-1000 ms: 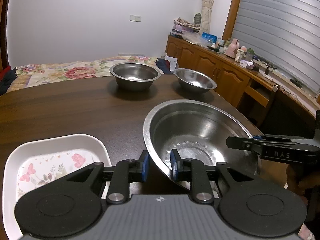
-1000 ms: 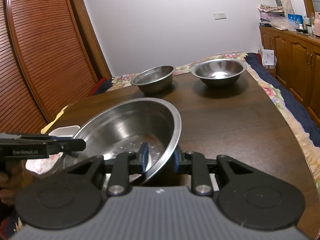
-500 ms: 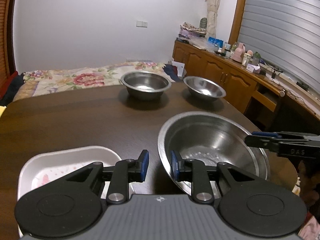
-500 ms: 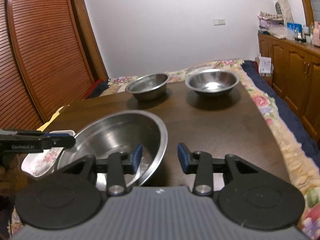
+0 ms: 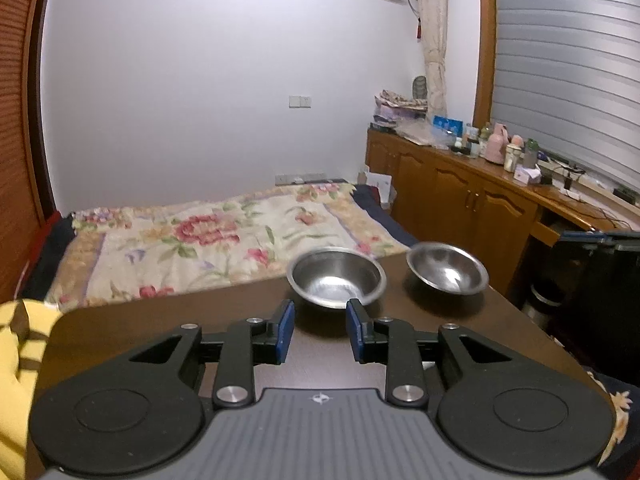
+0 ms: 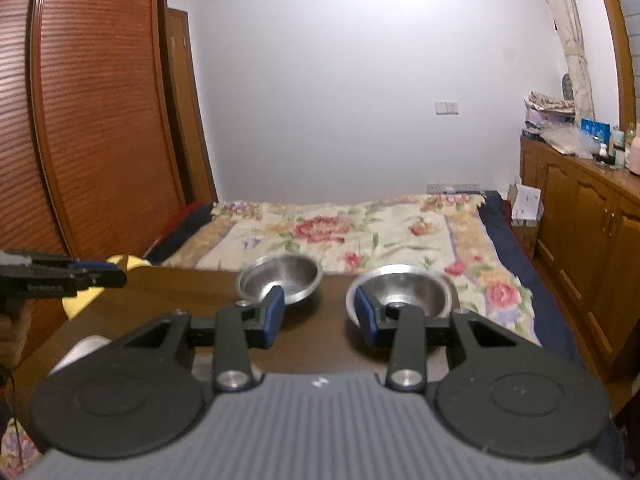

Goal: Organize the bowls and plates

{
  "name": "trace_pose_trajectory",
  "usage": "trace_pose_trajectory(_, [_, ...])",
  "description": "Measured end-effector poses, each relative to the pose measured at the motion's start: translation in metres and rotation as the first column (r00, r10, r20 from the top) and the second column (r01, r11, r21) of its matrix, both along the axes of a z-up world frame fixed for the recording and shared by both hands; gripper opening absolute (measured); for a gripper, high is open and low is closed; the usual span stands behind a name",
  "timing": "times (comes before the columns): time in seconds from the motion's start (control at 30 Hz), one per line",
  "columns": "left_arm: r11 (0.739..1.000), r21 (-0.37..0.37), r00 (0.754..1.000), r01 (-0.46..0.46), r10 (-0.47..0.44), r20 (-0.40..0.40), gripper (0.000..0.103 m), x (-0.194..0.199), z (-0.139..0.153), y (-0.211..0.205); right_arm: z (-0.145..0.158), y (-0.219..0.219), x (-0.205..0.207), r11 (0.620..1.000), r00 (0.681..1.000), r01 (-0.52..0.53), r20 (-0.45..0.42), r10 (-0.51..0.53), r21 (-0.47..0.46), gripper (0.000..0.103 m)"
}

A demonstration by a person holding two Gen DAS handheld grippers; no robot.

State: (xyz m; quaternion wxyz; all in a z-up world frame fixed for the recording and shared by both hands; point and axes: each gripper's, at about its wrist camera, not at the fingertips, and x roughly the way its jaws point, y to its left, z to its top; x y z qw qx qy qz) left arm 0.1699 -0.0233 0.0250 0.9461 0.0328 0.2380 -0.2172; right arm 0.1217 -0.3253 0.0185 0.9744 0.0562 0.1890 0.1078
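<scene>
both grippers, left gripper and right gripper, hold nothing, fingers part-open and just widened; two steel bowls sit beyond them on the tabletop. the large bowl, probably below view, could get clipped on descent.

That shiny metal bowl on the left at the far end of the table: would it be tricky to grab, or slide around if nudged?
The left steel bowl looks thin and polished, so it is probably stiff, light and slippery to pinch. Its rounded sides narrow towards the base, so a nudge at the rim might rock it. On the smooth dark table it would likely slide rather than roll.
</scene>
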Motion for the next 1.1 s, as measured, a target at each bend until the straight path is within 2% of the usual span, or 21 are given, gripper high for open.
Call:
trace_pose_trajectory(0.2, [1.000,-0.015,1.000,-0.018,0.018,-0.018,0.033,0.033,0.008,-0.007,0.014,0.000,0.050,0.999,0.999,-0.039,-0.013,0.040,0.004,0.041])
trace_pose_trajectory(0.47, [1.000,-0.007,0.997,-0.024,0.024,-0.079,0.033,0.079,-0.005,-0.024,-0.009,0.013,0.112,0.993,0.986,-0.109,-0.121,0.114,0.043,0.041])
trace_pose_trajectory(0.7, [0.999,-0.016,0.984,-0.029,0.025,-0.174,0.033,0.124,-0.032,-0.032,-0.037,0.021,0.160,0.986,0.959,-0.151,-0.231,0.163,0.069,0.041])
trace_pose_trajectory(1.1, [0.999,-0.022,0.962,-0.030,0.022,-0.271,0.033,0.160,-0.064,-0.041,-0.062,0.033,0.202,0.972,0.910,-0.208,-0.344,0.233,0.107,0.041])
